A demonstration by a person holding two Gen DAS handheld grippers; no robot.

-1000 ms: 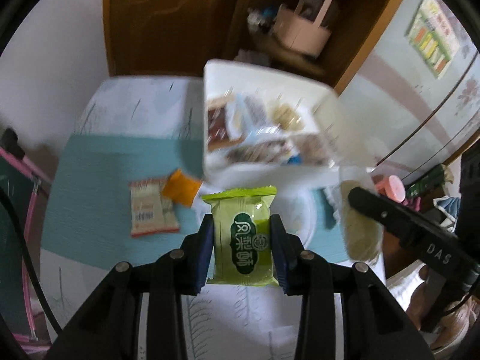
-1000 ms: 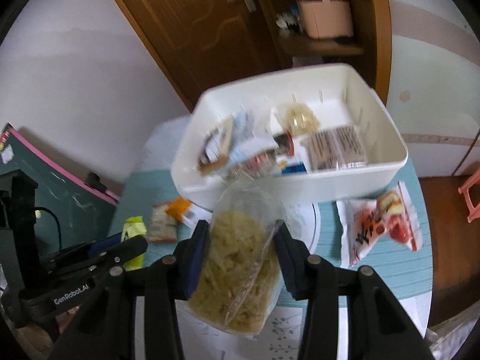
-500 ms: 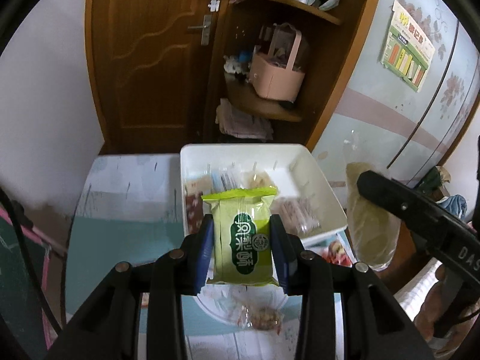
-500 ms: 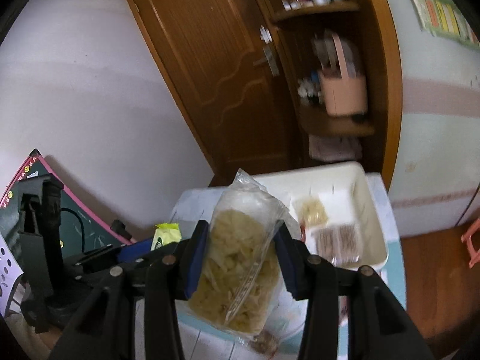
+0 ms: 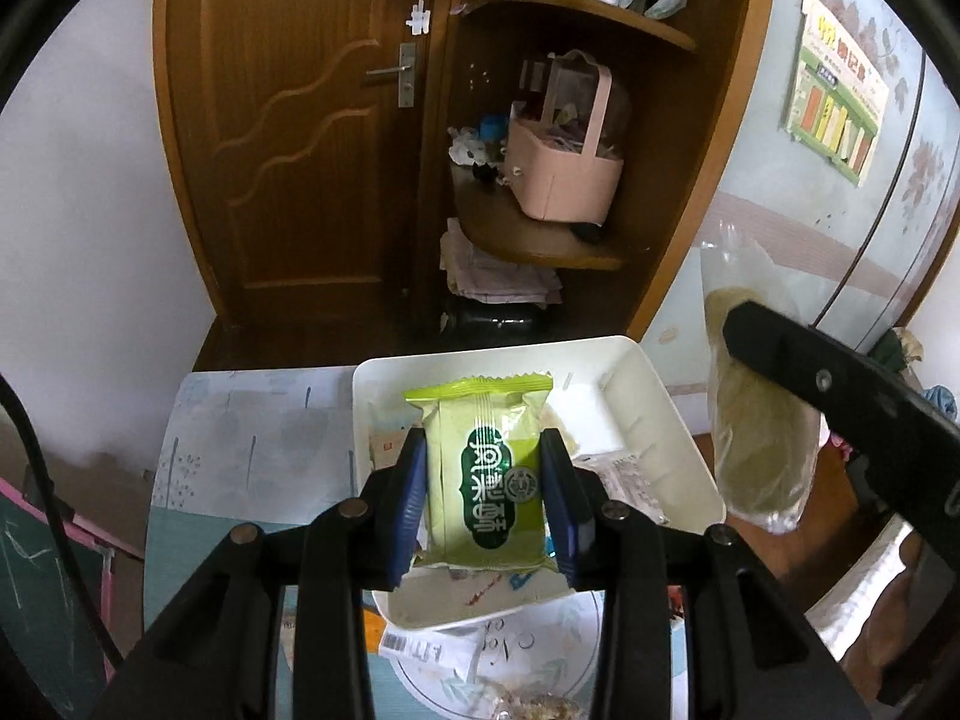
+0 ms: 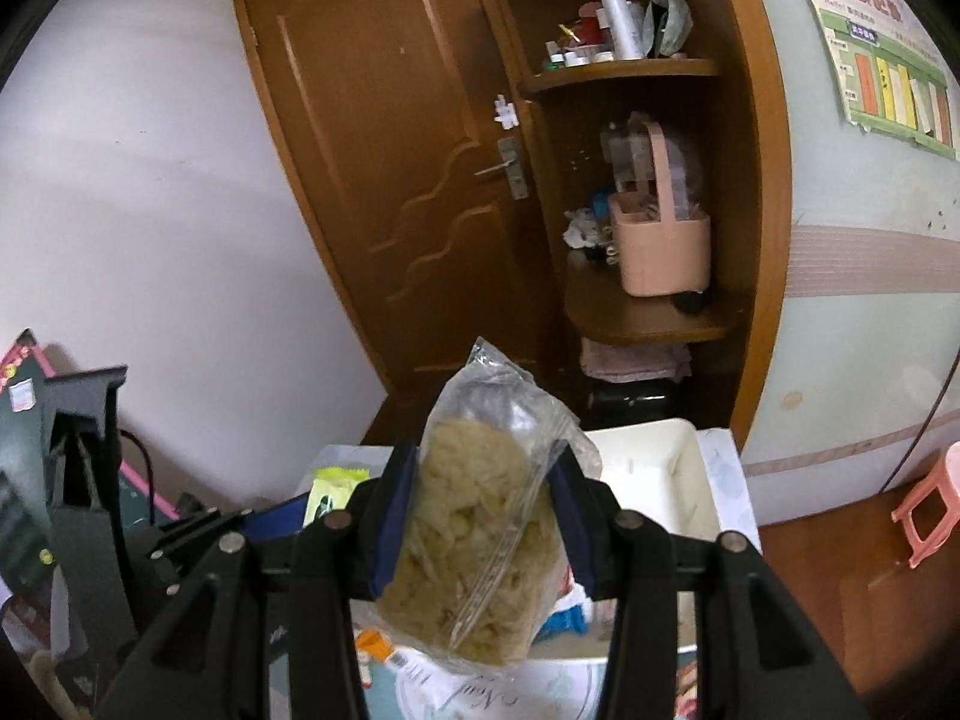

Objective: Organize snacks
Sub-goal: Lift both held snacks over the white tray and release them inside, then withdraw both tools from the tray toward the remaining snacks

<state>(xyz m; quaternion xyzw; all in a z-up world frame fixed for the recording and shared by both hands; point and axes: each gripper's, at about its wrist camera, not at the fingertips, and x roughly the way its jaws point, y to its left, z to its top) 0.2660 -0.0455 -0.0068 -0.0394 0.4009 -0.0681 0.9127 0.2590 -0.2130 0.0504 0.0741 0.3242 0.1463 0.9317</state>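
My left gripper is shut on a green snack packet and holds it upright over the near part of the white bin. The bin sits on the table and holds several wrapped snacks. My right gripper is shut on a clear bag of pale crisps, raised above the table in front of the bin. The bag also shows in the left wrist view, right of the bin. The green packet shows in the right wrist view at the left.
A white plate with a nut packet and a barcoded wrapper lies under the bin's near edge. A teal mat covers the table. A wooden door and corner shelves with a pink caddy stand behind. A pink stool stands right.
Both grippers have tilted up and pulled back, each holding its packet. The bin now sits lower and smaller in both views, and more of the door and shelves shows.
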